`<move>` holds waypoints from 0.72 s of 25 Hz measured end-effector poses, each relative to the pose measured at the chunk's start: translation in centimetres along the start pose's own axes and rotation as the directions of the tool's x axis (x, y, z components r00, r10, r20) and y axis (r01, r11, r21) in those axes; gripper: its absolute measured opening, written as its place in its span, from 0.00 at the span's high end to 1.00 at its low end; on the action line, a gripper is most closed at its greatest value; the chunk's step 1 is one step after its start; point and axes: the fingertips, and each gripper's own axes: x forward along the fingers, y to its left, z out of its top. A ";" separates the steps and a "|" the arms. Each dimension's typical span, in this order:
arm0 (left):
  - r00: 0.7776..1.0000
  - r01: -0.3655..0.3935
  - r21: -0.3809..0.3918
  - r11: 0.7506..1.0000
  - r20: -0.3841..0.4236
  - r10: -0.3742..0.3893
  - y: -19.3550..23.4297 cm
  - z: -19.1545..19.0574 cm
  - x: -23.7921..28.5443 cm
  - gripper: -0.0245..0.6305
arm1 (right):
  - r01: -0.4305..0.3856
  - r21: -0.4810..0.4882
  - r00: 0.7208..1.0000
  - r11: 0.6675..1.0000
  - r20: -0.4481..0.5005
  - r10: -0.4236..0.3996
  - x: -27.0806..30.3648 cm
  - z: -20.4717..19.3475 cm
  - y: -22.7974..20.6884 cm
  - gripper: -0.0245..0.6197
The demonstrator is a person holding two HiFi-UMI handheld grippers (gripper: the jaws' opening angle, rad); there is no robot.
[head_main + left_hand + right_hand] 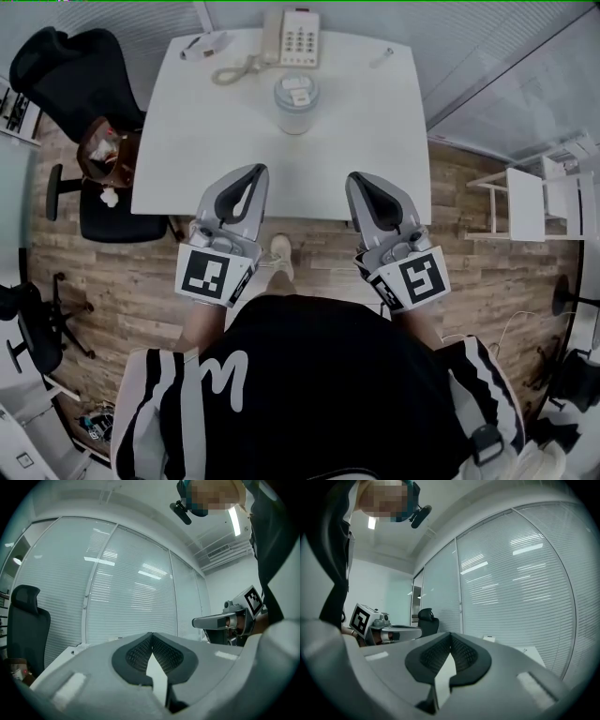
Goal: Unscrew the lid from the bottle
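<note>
Both claws are closed with nothing in them. In each gripper view the ribbed pads meet at the tips and only the counter shows behind them. The left claw and right claw point level and side by side over the near edge of the counter. They are aimed at the far side, which I judge to be an approach pose rather than a grip.

The bottle stands upright near the middle of the counter, towards its far side, just in front of the phone. It is well apart from both claws. Its lid is still on, so the unscrewing has not begun. Standing clear of the other things, the bottle leaves room for one claw to steady its body while the other takes the lid.

By count:
- two claws
- one bottle with one lid
- one phone with its coiled cord
- two small things near the far corners, one on the left and one on the right, both too small to name
</note>
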 end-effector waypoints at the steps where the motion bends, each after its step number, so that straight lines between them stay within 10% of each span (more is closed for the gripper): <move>1: 1.000 0.003 -0.001 1.000 0.001 -0.003 0.4 0.1 0.4 0.96 | 0.003 -0.003 1.000 1.000 0.000 -0.003 0.5 0.1 -0.3 0.96; 18: 0.998 0.058 0.000 0.998 -0.001 -0.058 8.1 0.2 6.5 0.96 | 0.068 -0.027 0.998 0.997 0.012 -0.068 9.1 0.5 -4.5 0.96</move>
